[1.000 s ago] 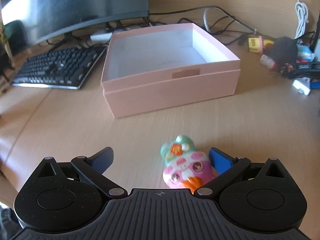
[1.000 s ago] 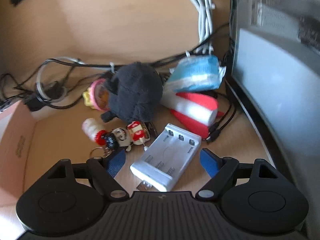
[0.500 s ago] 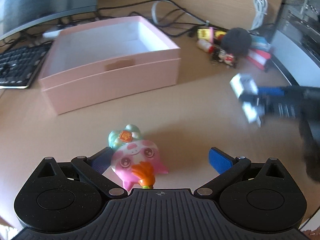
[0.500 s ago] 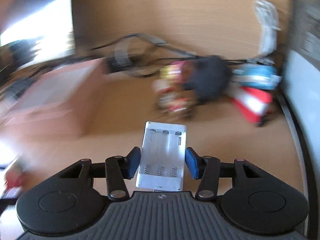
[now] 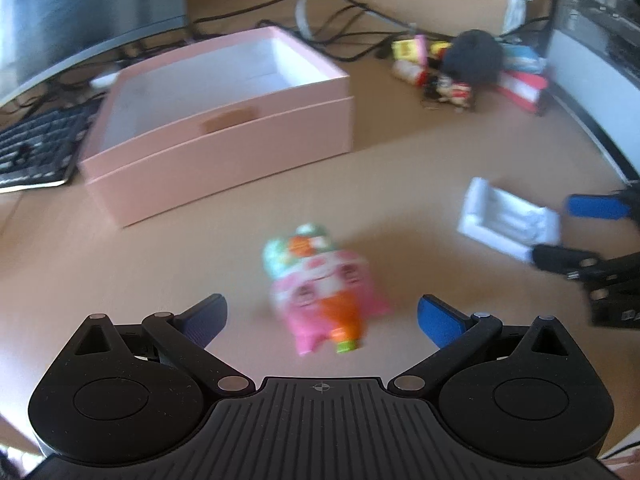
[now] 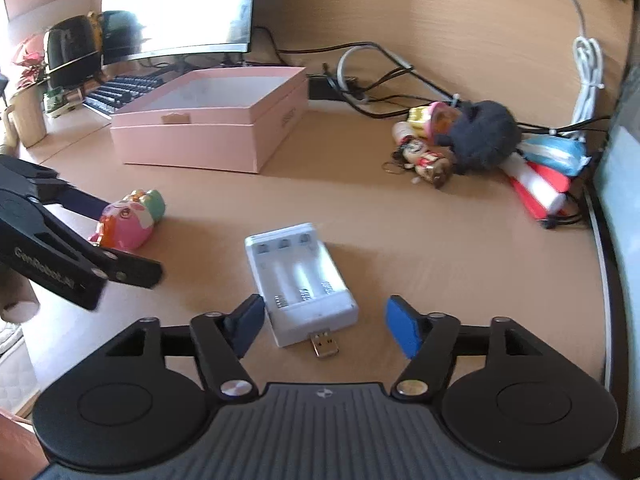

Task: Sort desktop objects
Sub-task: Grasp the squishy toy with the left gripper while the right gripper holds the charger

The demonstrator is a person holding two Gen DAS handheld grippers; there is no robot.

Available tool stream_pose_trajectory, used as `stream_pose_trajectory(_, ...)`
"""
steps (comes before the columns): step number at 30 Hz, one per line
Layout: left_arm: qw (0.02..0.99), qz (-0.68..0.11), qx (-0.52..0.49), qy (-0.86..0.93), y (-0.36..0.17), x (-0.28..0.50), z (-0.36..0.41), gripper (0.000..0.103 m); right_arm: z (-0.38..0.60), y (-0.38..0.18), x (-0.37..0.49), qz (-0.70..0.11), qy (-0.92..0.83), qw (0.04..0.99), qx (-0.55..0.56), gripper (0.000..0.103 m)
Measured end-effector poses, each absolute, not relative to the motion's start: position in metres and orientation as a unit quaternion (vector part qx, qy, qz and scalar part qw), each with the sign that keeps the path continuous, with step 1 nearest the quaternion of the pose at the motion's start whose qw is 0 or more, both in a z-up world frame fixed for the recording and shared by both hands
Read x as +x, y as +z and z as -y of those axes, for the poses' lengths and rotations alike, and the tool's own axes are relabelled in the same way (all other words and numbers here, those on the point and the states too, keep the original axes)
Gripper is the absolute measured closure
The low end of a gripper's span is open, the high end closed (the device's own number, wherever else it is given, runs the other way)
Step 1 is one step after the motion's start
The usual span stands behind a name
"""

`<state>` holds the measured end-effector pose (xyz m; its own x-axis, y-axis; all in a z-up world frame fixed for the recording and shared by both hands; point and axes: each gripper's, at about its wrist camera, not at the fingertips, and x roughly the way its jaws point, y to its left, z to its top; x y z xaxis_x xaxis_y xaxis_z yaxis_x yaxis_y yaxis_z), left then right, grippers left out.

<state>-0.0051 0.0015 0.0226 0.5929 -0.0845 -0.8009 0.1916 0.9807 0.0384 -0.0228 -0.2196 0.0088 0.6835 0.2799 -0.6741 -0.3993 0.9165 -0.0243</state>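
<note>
Your left gripper [image 5: 322, 316] is hovering low over the desk [image 5: 400, 168] with its fingers [image 5: 440, 320] spread wide, gripping nothing. The pink pig toy [image 5: 324, 292] is lying on its side between them, touching neither (blurred in this view). In the right wrist view that toy [image 6: 130, 220] is sitting just past the left gripper's [image 6: 120, 236] black finger tips.

Your right gripper [image 6: 324, 322] is also standing well open, holding nothing. The white battery charger [image 6: 300, 280] is lying flat on the desk between its fingers [image 6: 402, 330], slots empty and facing up, USB plug [image 6: 325, 344] pointing back at you; the left pad is just beside its edge (contact unclear), the right pad is apart.

The open pink box [image 6: 212, 128] is sitting farther back, nothing visible inside. A pile of trinkets is lying off right: black plush [image 6: 484, 136], keychain figures [image 6: 424, 158], red-and-white packet [image 6: 538, 186]. Keyboard [image 6: 120, 90] and monitor [image 6: 176, 4] are behind the box.
</note>
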Motion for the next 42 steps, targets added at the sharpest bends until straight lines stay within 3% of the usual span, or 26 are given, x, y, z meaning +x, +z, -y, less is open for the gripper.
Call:
stream_pose_trajectory(10, 0.898, -0.435, 0.061, 0.017, 0.034, -0.007, -0.033, 0.000, 0.212, 0.011, -0.004, -0.362, 0.161, 0.917, -0.046, 0.027)
stream_pose_trajectory(33, 0.890, -0.453, 0.047, 0.001, 0.030, -0.017, -0.029, 0.000, 0.229, 0.014, -0.013, -0.350, 0.077, 0.930, -0.076, 0.019)
stream_pose_trajectory(38, 0.888, -0.458, 0.041, 0.011, 0.027, -0.019, -0.036, 0.000, 0.218, 0.013, -0.016, -0.345, 0.120, 0.930, -0.045, 0.003)
stream_pose_trajectory(42, 0.887, -0.460, 0.037, 0.024, 0.027, -0.020, -0.047, 0.000, 0.205, 0.011, -0.007, -0.337, 0.112, 0.933, -0.060, 0.000)
